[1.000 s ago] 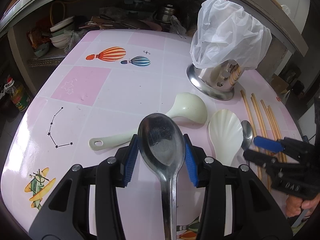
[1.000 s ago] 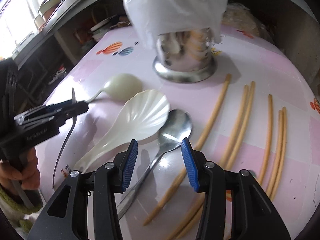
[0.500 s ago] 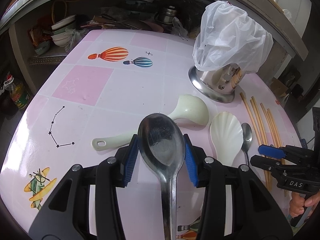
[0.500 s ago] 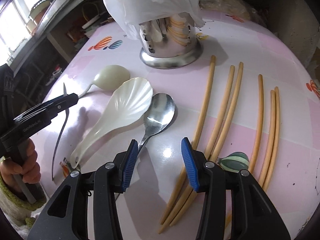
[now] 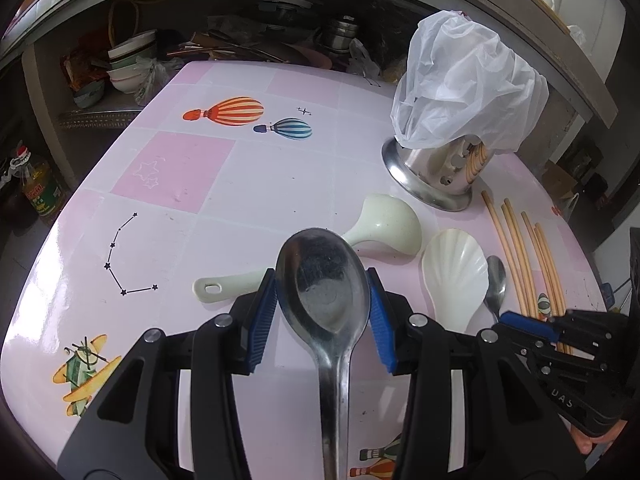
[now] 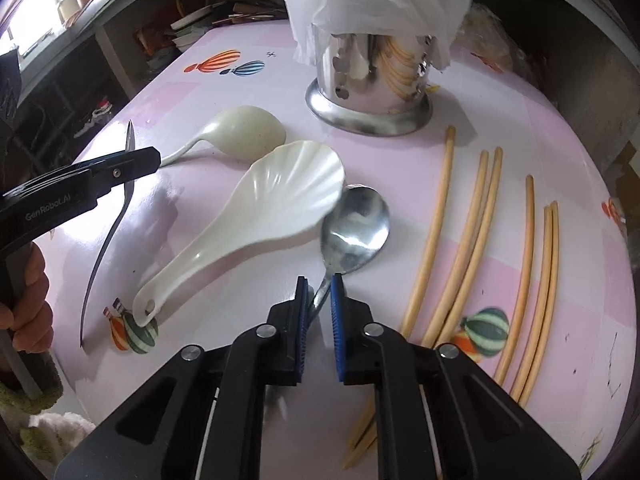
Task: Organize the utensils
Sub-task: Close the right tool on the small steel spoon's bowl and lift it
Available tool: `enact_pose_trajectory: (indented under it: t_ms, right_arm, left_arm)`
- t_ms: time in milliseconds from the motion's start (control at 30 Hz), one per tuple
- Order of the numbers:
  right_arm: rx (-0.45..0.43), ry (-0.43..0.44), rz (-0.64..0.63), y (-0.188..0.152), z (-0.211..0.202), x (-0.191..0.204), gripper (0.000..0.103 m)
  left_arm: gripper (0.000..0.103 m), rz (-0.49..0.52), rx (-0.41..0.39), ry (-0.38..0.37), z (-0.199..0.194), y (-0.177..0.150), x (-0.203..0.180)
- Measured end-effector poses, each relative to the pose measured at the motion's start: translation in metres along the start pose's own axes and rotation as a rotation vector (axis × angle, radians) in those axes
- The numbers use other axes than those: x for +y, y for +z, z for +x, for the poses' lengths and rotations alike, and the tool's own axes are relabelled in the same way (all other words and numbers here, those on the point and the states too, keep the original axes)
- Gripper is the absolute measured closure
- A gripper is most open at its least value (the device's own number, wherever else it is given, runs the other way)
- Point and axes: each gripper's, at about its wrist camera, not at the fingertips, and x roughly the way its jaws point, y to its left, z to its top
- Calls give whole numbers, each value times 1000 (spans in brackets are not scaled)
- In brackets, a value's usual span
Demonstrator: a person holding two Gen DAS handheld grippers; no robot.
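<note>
Gleaming steel spoon (image 6: 354,228), handle in right claw (image 6: 319,294).

Home kitchen, pink balloon-print table (image 5: 192,168) lying strewn with spoons and chopsticks (image 6: 472,236), steel utensil holder (image 6: 372,92) standing on it, stacked bowls (image 5: 128,64) and cooking-oil bottle (image 5: 38,188) sitting behind.

Pink patterned table (image 5: 180,168) with metal holder (image 6: 370,92), cream spoons, steel spoon (image 6: 356,228), chopsticks (image 6: 472,240).
</note>
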Motion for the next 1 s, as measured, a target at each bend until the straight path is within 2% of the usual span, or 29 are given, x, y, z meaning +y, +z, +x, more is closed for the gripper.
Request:
enact_pose_trajectory:
  t_ms: [100, 400, 567, 600, 633, 700, 767, 1000]
  right_arm:
    - [13, 29, 56, -7, -3, -6, 98]
    - [69, 124, 157, -32, -14, -10, 98]
    - [80, 164, 148, -34, -16, -5, 96]
    - [74, 164, 140, -32, -16, -4, 89]
    - [70, 160, 134, -30, -17, -4, 75]
    - [37, 149, 113, -25, -20, -1, 63]
    - [8, 124, 73, -17, -21, 3, 62]
    - [0, 58, 4, 1, -6, 7, 60]
  left_arm:
    - [61, 3, 0, -1, -1, -1, -1]
    - [61, 4, -1, 0, -1, -1, -1]
    - [61, 7, -3, 1, -2, -2, -2]
    - [61, 8, -4, 3, -2, -2, -2]
    - [61, 8, -4, 4, -3, -2, -3]
    - [61, 7, -4, 5, -3, -2, -3]
    - [61, 6, -5, 6, -4, -2, -2]
    - [61, 5, -5, 7, -4, -1, -2]
